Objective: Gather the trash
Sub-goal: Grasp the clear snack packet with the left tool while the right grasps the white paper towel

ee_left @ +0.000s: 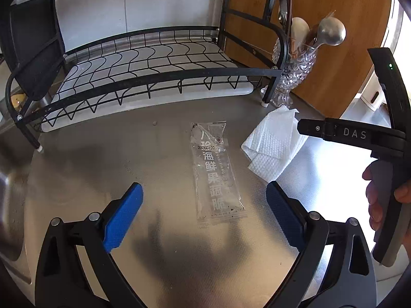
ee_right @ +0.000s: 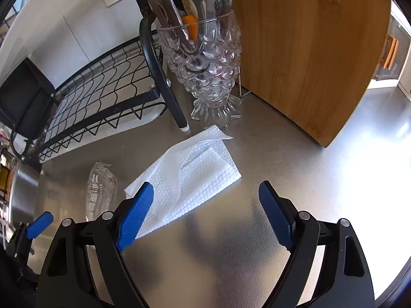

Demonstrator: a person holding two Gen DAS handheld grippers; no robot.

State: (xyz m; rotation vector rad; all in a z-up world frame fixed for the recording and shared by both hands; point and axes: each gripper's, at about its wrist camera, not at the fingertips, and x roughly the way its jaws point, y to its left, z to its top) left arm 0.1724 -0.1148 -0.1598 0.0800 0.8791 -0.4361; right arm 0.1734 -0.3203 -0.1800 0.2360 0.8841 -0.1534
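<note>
A clear plastic snack wrapper (ee_left: 215,172) with white printed characters lies flat on the steel counter, just ahead of my open left gripper (ee_left: 204,192). A crumpled white paper towel (ee_left: 274,143) lies to its right. In the right wrist view the paper towel (ee_right: 190,177) lies just ahead of my open right gripper (ee_right: 205,192), with the left blue pad (ee_right: 136,213) over its near corner. The wrapper (ee_right: 100,192) shows at the left there. Both grippers are empty. The right gripper's body (ee_left: 359,133) shows at the right of the left wrist view.
A black wire dish rack (ee_left: 154,71) stands at the back of the counter. A clear glass utensil holder (ee_right: 205,71) with spoons stands beside it. A wooden cutting board (ee_right: 313,51) leans upright at the back right. A sink edge (ee_left: 10,205) lies at the left.
</note>
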